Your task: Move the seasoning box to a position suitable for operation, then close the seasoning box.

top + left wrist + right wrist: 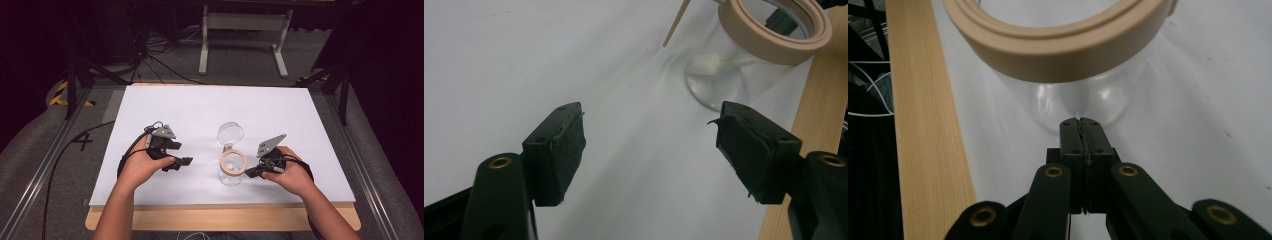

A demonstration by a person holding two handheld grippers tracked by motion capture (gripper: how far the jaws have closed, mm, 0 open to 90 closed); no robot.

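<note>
A clear glass jar (231, 175) with a beige ring (233, 162) round its mouth stands near the front of the white board (200, 107). Its round glass lid (230, 134) is swung open on the far side. Something small and white (710, 64) lies inside the jar (724, 80). My left gripper (181, 153) is left of the jar and apart from it, open, with nothing between its pads (566, 145). My right gripper (251, 173) is shut, and its tips (1081, 125) sit right at the lower wall of the jar (1083, 100), under the beige ring (1058, 50).
The board lies on a wooden table whose front strip (220, 217) runs close behind both hands. A metal rail (365, 170) runs along the right side. Cables (65, 150) trail off the left edge. A white stand (245, 35) is on the floor beyond.
</note>
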